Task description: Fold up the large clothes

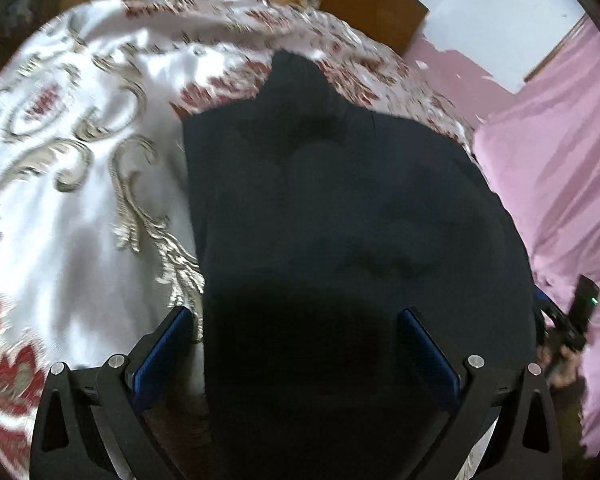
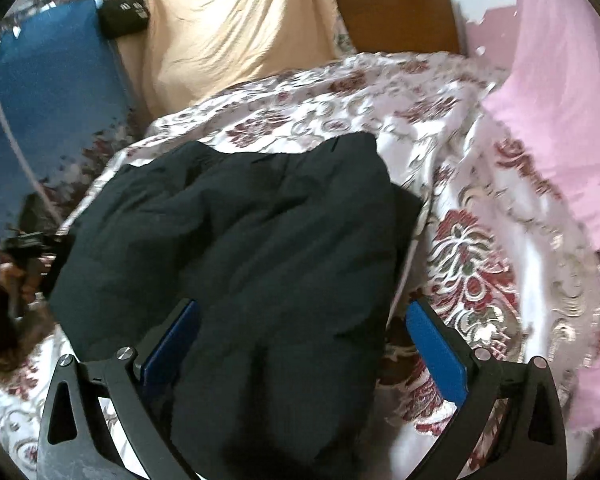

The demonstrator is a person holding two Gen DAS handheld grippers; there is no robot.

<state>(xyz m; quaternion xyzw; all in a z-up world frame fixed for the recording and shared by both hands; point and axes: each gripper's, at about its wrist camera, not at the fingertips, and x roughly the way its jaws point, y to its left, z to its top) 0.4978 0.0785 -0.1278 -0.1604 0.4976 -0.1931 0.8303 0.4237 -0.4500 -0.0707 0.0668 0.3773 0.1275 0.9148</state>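
Floral bedspread (image 2: 460, 240) over bed — pink curtain (image 2: 560, 120) at 3 o'clock, tan sheet (image 2: 228, 32) at 12, black bag (image 2: 122, 12) at 11.

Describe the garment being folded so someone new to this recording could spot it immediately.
Find the bed with the white bedspread patterned in red flowers and grey scrolls. In its middle lies a bulky dark navy garment. It is the only plain dark cloth there, unlike the pink fabric alongside.

Garment (image 2: 236, 248) lies on bedspread (image 2: 480, 216), curtain (image 2: 560, 120) right
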